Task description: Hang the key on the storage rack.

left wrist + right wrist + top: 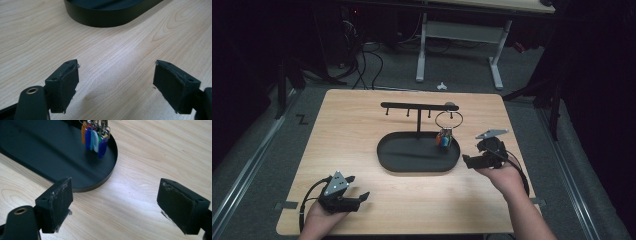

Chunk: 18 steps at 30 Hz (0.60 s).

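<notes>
A black oval tray (412, 155) lies mid-table, and a T-shaped black stand (418, 106) with small hooks rises from it. From the stand's right end hangs a metal key ring (448, 119) carrying several coloured tags (444, 139) just above the tray. In the right gripper view the tags (93, 137) dangle over the tray (50, 152). My right gripper (471, 151) is held beside the tray's right end, open (115, 187) and empty. My left gripper (360, 187) rests near the front left edge, open (116, 68) over bare wood, with the tray's rim (107, 15) ahead of it.
The light wooden table (352, 145) has bare surface left of and in front of the tray. Beyond it stand a white desk frame (459, 47) and cables (362, 60) on the dark floor.
</notes>
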{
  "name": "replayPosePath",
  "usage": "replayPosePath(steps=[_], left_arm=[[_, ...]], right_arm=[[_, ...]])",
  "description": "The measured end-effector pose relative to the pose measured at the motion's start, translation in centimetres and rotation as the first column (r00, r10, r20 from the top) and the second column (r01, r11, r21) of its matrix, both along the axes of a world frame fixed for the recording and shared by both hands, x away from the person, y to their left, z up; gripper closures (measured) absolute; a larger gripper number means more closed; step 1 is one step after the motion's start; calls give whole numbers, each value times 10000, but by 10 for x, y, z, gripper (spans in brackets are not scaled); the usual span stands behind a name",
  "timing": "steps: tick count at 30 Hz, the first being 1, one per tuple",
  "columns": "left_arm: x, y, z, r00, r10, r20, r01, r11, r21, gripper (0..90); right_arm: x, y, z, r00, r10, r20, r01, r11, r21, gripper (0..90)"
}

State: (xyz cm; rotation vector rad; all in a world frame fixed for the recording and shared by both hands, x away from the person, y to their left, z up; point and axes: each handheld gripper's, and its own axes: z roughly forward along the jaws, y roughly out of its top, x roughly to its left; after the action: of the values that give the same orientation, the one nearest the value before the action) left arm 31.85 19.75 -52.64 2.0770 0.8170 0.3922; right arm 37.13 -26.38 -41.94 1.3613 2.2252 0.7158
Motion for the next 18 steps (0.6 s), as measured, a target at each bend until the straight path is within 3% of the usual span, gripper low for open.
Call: replayPosePath(steps=[7,9,11,12,13,15,18], left_arm=[[0,0,1,9999,53,101,-54,9999,94,199],[1,0,2,9999,108,102,-108,9999,48,192],[1,0,2,9998,210,62,-210,9998,-24,186],[1,0,2,9998,210,62,-210,9998,-24,183],[2,0,2,9997,241,26,-241,9996,-140,181],[2,-2,1,9997,240,31,-240,9997,-3,175],[1,-3,2,9995,314,62,-313,9995,-44,164]], right_arm=[[-40,-7,-51,9956,-501,794,408,9925,1150,111],[-60,-10,-70,9884,-725,1337,532,9884,1425,111],[-84,-15,-94,9711,-1443,1899,1034,9722,2101,153],[-84,-15,-94,9711,-1443,1899,1034,9722,2101,153],[-90,-13,-102,9926,-868,850,675,9757,2086,119],[-93,-11,-100,9853,-790,1512,545,9857,1595,124],[-88,-12,-98,9827,-1075,1510,756,9763,2030,123]])
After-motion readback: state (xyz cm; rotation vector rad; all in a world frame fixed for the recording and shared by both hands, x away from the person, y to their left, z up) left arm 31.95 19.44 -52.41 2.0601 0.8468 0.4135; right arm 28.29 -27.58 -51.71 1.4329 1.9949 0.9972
